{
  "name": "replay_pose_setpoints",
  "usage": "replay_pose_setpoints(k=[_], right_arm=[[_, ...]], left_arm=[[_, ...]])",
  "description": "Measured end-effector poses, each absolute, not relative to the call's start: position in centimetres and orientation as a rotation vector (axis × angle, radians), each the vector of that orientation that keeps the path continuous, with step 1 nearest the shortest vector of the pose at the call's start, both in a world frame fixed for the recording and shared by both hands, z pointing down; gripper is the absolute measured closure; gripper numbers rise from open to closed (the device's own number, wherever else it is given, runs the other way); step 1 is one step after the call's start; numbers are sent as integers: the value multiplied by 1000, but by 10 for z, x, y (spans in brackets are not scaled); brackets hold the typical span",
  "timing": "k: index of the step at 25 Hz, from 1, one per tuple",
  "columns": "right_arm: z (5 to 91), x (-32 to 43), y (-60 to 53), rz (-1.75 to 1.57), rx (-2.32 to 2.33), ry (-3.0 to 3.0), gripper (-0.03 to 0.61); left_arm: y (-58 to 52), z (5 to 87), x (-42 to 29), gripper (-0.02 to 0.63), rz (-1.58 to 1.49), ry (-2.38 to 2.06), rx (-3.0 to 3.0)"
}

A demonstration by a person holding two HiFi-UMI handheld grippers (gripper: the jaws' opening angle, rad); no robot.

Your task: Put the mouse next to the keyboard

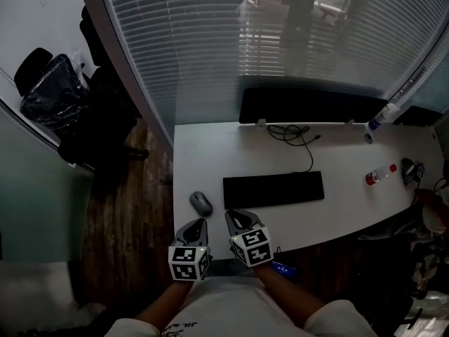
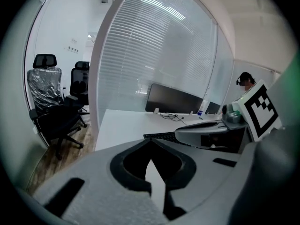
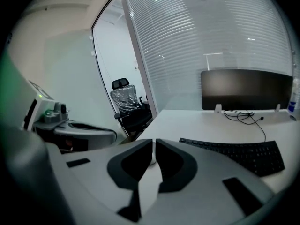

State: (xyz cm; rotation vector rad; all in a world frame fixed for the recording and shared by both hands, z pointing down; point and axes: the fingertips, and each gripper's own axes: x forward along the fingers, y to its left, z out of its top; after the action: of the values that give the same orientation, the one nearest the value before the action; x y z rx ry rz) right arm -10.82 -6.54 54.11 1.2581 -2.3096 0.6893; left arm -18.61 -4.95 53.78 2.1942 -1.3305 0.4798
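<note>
My left tool [image 1: 200, 222] is closed: the two jaws meet at their tips and hold nothing. My right tool [image 1: 233, 215] is closed as well, jaws together and empty. I hold the two side by side over the near edge of the white surface [image 1: 210, 153], close to its near left corner. Both point toward the far edge and tilt downward.

The mouse [image 1: 201, 203] lies on the surface just beyond the tip of my left tool, not touching it. From my right tool it sits a little further toward the left edge and the far edge, also apart. It is grey and oval. Its long axis runs roughly from the near edge to the far edge, with the far end leaning slightly toward the left edge. I cannot tell which end is its front.

The black keyboard [image 1: 273, 189] lies just right of the mouse with a narrow gap between them, its long side parallel to the near edge. My right tool's tip is at its near left corner. A cable [image 1: 291, 133] runs from the keyboard's far side toward the monitor [image 1: 309, 106] at the far edge. A small bottle [image 1: 379, 175] lies near the right edge. Off the left edge, black chairs [image 1: 49, 97] stand on the floor.
</note>
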Motion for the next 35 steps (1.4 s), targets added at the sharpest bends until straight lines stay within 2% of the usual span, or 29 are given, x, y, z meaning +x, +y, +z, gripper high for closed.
replay_pose_setpoints(k=[4, 13, 20, 23, 27, 35], right_arm=[[560, -129, -76, 668, 1217, -2296, 566], [613, -183, -94, 728, 1055, -2232, 346], [657, -201, -112, 689, 1006, -2150, 287], [673, -210, -112, 692, 947, -2109, 233], [691, -215, -114, 680, 923, -2067, 208], [710, -215, -122, 683, 924, -2005, 209]], left_arm=[[-53, 549, -205, 608, 482, -1356, 2156], [-62, 569, -242, 607, 494, -1399, 2079], [-63, 586, -259, 607, 504, -1402, 2037], [-63, 590, -266, 607, 513, -1407, 2028], [-66, 594, -272, 607, 507, -1404, 2012], [-73, 598, -285, 607, 503, -1409, 1992]])
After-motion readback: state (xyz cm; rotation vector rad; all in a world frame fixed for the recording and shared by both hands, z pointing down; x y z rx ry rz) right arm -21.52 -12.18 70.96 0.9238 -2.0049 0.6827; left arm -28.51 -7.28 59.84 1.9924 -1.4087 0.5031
